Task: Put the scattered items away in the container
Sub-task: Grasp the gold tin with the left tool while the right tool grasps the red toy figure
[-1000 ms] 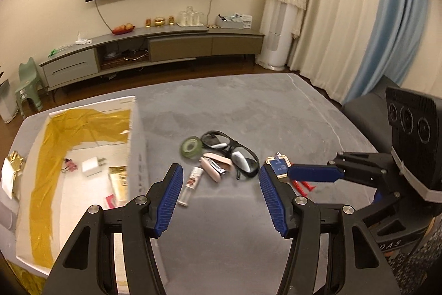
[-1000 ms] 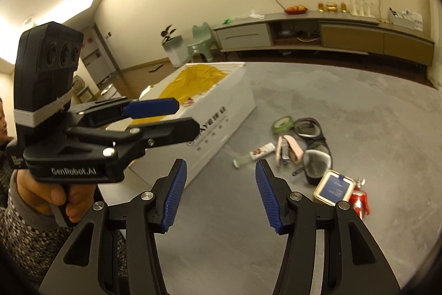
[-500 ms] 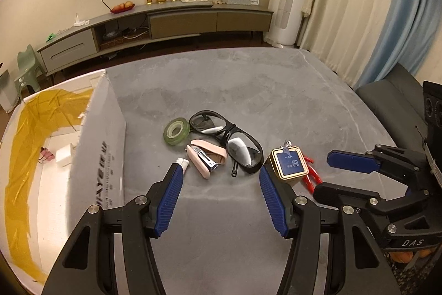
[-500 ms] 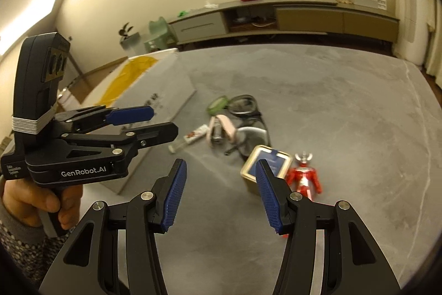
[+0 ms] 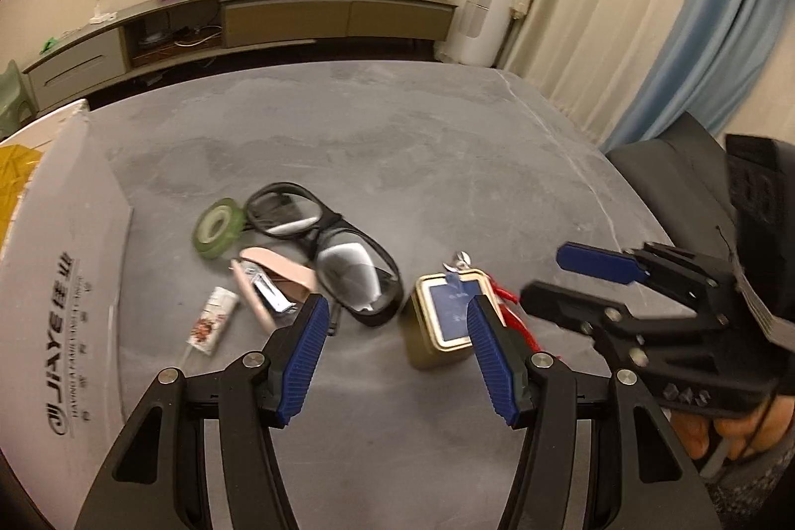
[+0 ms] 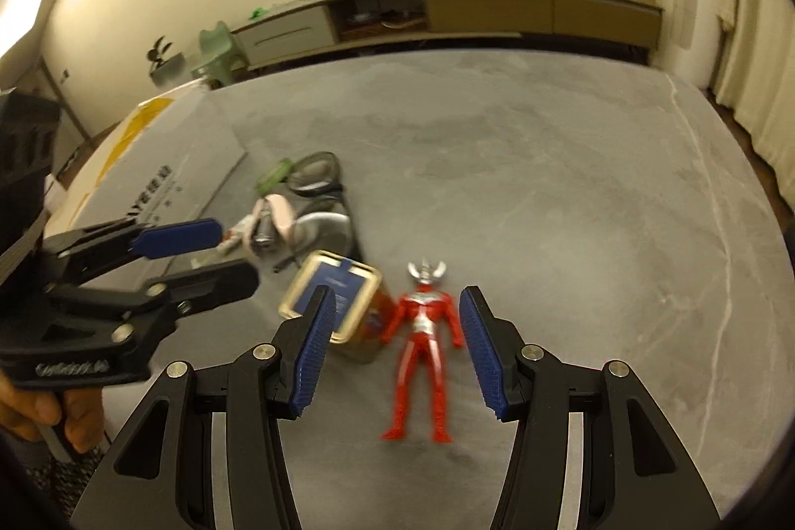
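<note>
Jaws of the right gripper (image 6: pixel 392 343) stand wide apart and empty, and the red and silver plastic hero figure (image 6: pixel 422 341) lies between their lines of reach, flat on its back on the grey table (image 6: pixel 546 182). Its long axis runs straight away from the jaws, feet nearest, horned head farthest, so the blue pads flank its torso on either side without touching it. Jaws of the left gripper (image 5: pixel 397 351) are likewise apart and hold nothing; they point at the gap between the black-framed safety glasses (image 5: pixel 328 247) and the gold-rimmed square tin with a blue face (image 5: pixel 447 316), which stands just beside the figure. Judgement: the right hand is the nearer to the figure and is already aligned across its narrow width, so a forward and downward advance should be enough before closing.

Farther left lie a pink stapler (image 5: pixel 271 281), a green roll of tape (image 5: pixel 218 229) and a small white tube (image 5: pixel 211 321), clustered close together. Beyond them the white cardboard box (image 5: pixel 54 281) stands at the table's left side, well apart from the figure.
</note>
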`<state>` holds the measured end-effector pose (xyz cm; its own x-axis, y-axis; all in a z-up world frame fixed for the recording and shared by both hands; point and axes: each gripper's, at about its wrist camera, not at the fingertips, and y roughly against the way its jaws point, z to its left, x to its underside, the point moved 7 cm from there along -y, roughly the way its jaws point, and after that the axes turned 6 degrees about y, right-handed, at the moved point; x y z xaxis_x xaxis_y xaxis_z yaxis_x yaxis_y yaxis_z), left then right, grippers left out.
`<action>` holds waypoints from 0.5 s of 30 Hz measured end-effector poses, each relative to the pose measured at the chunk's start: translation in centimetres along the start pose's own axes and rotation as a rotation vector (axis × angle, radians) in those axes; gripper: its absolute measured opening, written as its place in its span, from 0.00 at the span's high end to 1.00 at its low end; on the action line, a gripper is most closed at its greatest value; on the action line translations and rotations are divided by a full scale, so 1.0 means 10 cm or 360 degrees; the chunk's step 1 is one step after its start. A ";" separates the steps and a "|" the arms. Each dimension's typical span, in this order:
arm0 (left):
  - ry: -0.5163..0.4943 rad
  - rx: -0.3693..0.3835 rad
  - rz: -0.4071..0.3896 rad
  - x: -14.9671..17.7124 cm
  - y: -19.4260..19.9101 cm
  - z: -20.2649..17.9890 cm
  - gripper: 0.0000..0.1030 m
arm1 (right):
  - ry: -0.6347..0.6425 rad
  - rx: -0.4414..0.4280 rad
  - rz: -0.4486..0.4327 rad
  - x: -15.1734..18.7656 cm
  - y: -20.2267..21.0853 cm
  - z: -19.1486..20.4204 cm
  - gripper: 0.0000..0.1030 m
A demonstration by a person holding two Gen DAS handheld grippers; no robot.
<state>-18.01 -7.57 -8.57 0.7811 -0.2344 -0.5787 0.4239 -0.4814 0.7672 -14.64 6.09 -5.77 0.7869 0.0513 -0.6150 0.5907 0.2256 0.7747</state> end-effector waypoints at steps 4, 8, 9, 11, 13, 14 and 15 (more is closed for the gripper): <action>-0.0043 0.0017 0.0038 0.06 -0.15 -0.14 0.41 | -0.0046 -0.0062 0.0103 0.14 -0.12 -0.08 0.46; -0.0079 0.0013 0.0041 0.07 -0.26 -0.25 0.41 | 0.0001 -0.0059 0.0180 0.28 -0.21 -0.08 0.47; -0.0082 0.0009 0.0041 0.07 -0.29 -0.26 0.40 | 0.0012 -0.0069 0.0199 0.31 -0.24 -0.08 0.47; -0.0082 0.0007 0.0041 0.05 -0.35 -0.28 0.39 | 0.0033 -0.0075 0.0222 0.37 -0.29 -0.06 0.47; -0.0086 0.0002 0.0039 0.04 -0.40 -0.29 0.39 | 0.0063 -0.0075 0.0232 0.40 -0.31 -0.05 0.47; -0.0087 0.0002 0.0039 0.03 -0.42 -0.30 0.39 | 0.0080 -0.0074 0.0238 0.42 -0.33 -0.04 0.47; -0.0089 0.0001 0.0041 0.03 -0.45 -0.30 0.39 | 0.0094 -0.0069 0.0238 0.45 -0.34 -0.04 0.47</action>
<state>-18.31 -2.93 -11.37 0.7650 -0.2933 -0.5734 0.4037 -0.4754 0.7817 -13.21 5.92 -11.21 0.8528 0.1442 -0.5019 0.4587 0.2527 0.8519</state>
